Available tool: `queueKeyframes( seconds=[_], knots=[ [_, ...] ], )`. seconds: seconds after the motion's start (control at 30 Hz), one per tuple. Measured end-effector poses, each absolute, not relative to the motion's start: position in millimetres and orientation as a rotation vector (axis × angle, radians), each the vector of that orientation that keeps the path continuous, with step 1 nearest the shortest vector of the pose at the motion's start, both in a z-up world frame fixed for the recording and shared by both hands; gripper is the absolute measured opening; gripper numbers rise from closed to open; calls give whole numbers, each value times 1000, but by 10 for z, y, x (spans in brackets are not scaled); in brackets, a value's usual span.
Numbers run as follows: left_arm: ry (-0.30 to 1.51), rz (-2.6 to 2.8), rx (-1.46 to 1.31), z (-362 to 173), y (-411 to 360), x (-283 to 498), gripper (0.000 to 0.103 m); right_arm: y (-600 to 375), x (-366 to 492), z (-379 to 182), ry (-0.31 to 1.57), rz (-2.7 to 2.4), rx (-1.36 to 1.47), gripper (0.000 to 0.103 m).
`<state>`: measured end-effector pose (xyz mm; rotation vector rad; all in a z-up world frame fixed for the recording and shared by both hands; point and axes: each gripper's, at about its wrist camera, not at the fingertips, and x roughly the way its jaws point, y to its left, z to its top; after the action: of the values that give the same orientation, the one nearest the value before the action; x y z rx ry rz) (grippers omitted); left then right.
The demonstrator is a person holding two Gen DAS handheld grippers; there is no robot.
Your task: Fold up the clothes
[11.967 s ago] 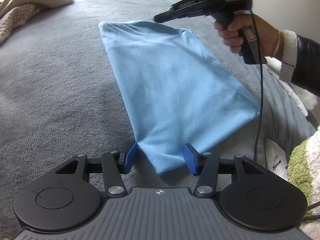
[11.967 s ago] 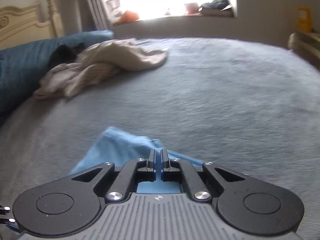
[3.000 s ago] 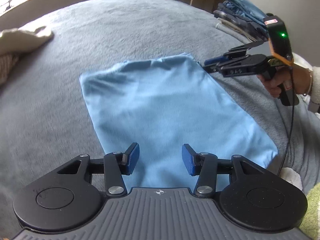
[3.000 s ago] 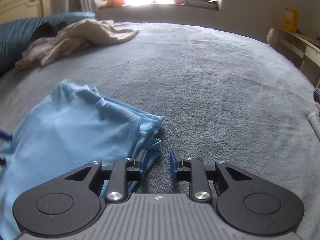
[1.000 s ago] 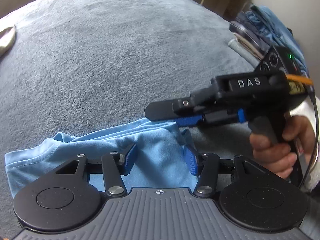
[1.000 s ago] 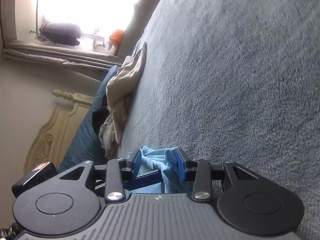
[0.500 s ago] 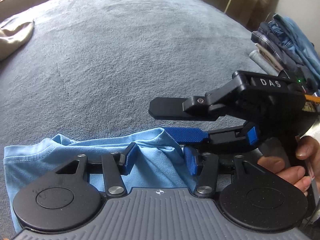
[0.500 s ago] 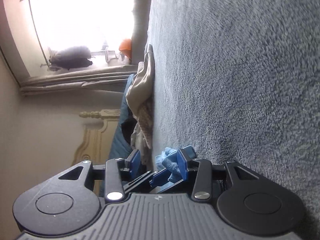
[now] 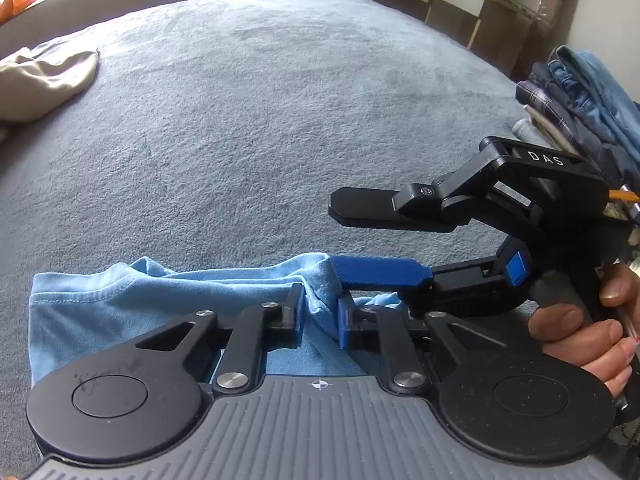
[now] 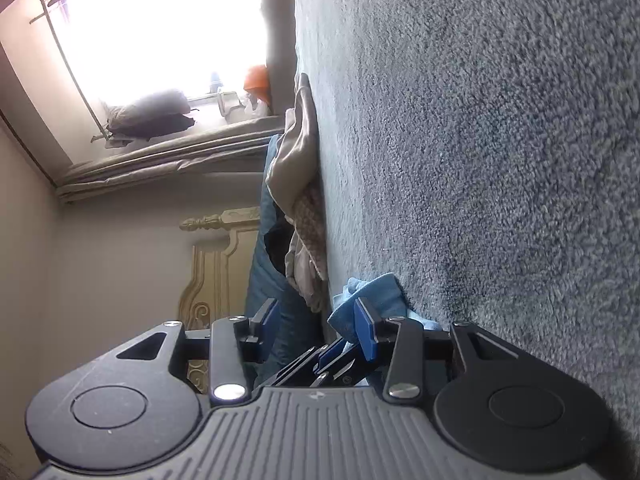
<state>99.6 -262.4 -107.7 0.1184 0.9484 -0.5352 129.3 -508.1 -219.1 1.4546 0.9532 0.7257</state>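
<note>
A light blue garment (image 9: 160, 300) lies folded on the grey bed cover, just in front of my left gripper (image 9: 320, 316). That gripper's fingers have closed in on a raised fold at the garment's right corner, with cloth pinched between the blue pads. My right gripper (image 9: 334, 240) comes in from the right, held by a hand, rolled on its side. It is open, one finger above the other, the lower blue pad touching the same corner. In the right wrist view the garment (image 10: 376, 288) bunches against one finger of the right gripper (image 10: 316, 320), with nothing held between the fingers.
A stack of folded jeans and shirts (image 9: 580, 92) sits at the bed's right edge. A beige heap of clothes (image 9: 44, 80) lies far left, also visible as a beige heap (image 10: 296, 168) near the headboard (image 10: 212, 280). Grey bed cover (image 9: 280, 120) stretches ahead.
My left gripper's fingers have narrowed onto the garment's corner fold. The right gripper has opened wider and drawn back to the right, off the cloth.
</note>
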Motion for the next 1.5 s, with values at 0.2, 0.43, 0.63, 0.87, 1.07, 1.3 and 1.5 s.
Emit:
queueKeyframes(
  seconds=[0.2, 0.43, 0.63, 0.87, 1.07, 1.3, 1.5],
  knots=[
    [907, -522, 123, -878, -2366, 803, 12, -5235, 1012, -1800, 834, 612, 1149, 44],
    [859, -505, 134, -631, -2046, 560, 12, -4848, 667, -1339, 789, 668, 591, 28],
    [866, -507, 142, -573, -1895, 418, 12, -4288, 789, -1393, 895, 738, 325, 19],
    [849, -515, 145, -531, -1795, 316, 12, -4505, 1042, -1469, 789, 463, 419, 7],
    [847, -517, 131, -543, -1790, 326, 12, -4423, 899, -1347, 788, 695, 417, 9],
    [824, -534, 140, -534, -1856, 306, 12, -4297, 1069, -1648, 854, 725, 459, 6],
    [834, -520, 146, -540, -1839, 315, 12, -4458, 1256, -1597, 787, 695, 624, 8]
  ],
)
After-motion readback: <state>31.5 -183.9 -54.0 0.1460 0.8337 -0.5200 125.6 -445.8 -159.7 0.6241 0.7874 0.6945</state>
